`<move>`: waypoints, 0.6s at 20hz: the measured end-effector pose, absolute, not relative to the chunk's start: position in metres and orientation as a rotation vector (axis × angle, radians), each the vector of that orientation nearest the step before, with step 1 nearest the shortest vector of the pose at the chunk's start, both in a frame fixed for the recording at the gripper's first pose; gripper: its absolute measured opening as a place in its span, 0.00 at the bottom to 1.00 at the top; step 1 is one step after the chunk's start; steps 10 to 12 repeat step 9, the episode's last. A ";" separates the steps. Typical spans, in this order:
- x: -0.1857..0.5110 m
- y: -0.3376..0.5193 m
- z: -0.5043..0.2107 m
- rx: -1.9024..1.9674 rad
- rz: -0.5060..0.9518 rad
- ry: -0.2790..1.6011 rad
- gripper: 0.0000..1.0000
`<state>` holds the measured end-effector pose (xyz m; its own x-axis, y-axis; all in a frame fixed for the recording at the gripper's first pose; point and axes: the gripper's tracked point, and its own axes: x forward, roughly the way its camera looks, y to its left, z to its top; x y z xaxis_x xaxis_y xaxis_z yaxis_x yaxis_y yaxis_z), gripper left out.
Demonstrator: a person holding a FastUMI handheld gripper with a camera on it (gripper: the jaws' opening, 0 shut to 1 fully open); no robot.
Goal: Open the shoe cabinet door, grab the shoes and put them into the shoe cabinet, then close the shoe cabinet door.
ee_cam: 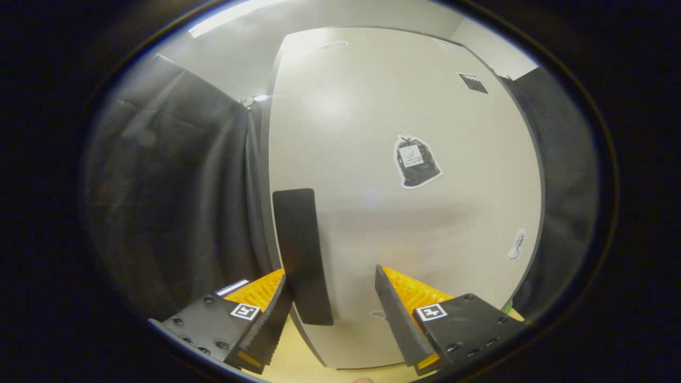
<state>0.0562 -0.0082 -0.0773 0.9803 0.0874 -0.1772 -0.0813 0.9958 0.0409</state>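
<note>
The pale shoe cabinet door (404, 159) stands right in front of me, very close. A flat black handle (302, 255) runs upright along the door's left edge. My gripper (332, 295) is open, its fingers spread to either side of the handle's lower part: the left finger (271, 319) touches or nearly touches the handle's left side, and the right finger (396, 314) is a gap away on the door face. Stickers sit on the door, one showing a dark bag (416, 161).
Black cloth wall (175, 202) hangs to the left of the cabinet and more of it (564, 175) to the right. A light wooden floor (298, 361) shows below the fingers. A ceiling light strip (234, 16) glows overhead.
</note>
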 end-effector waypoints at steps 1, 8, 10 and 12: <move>0.057 -0.008 -0.078 0.034 0.082 0.179 0.91; 0.058 -0.008 -0.078 0.023 0.083 0.168 0.91; 0.058 -0.007 -0.078 0.023 0.083 0.166 0.91; 0.058 -0.007 -0.078 0.023 0.083 0.166 0.91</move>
